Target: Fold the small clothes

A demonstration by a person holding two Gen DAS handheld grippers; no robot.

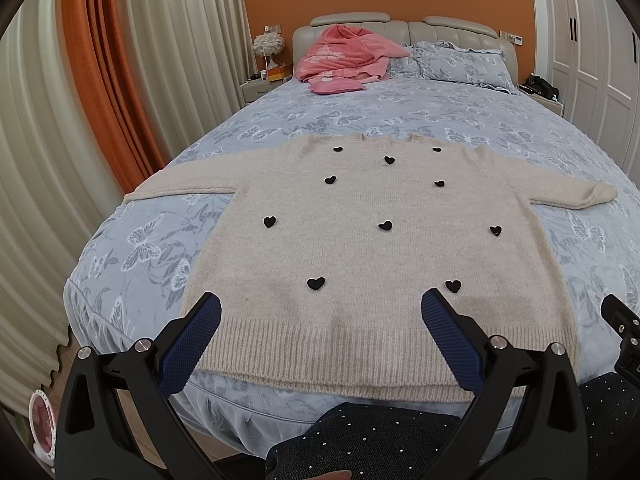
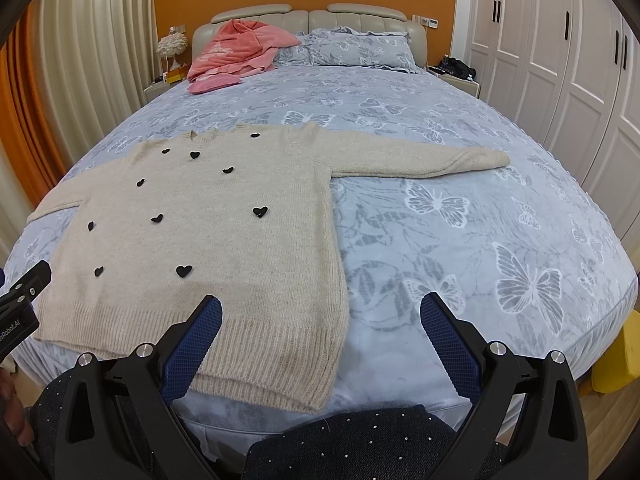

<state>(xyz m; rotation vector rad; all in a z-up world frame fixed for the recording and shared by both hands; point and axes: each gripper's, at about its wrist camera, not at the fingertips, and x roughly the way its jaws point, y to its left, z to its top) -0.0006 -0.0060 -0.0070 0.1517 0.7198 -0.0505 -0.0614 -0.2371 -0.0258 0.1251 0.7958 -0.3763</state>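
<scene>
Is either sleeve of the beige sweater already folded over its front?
No. In the left wrist view the beige sweater lies flat on the bed, both sleeves stretched sideways.

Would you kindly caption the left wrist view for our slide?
Open left gripper hovers over the hem of a beige sweater spread flat on the bed.

Open blue bedspread [image 2: 460, 216] lies right of the sweater [image 2: 224, 240]; far off, a pink blanket heap [image 2: 240, 52] and pillows [image 2: 360, 50] crowd the headboard.
</scene>
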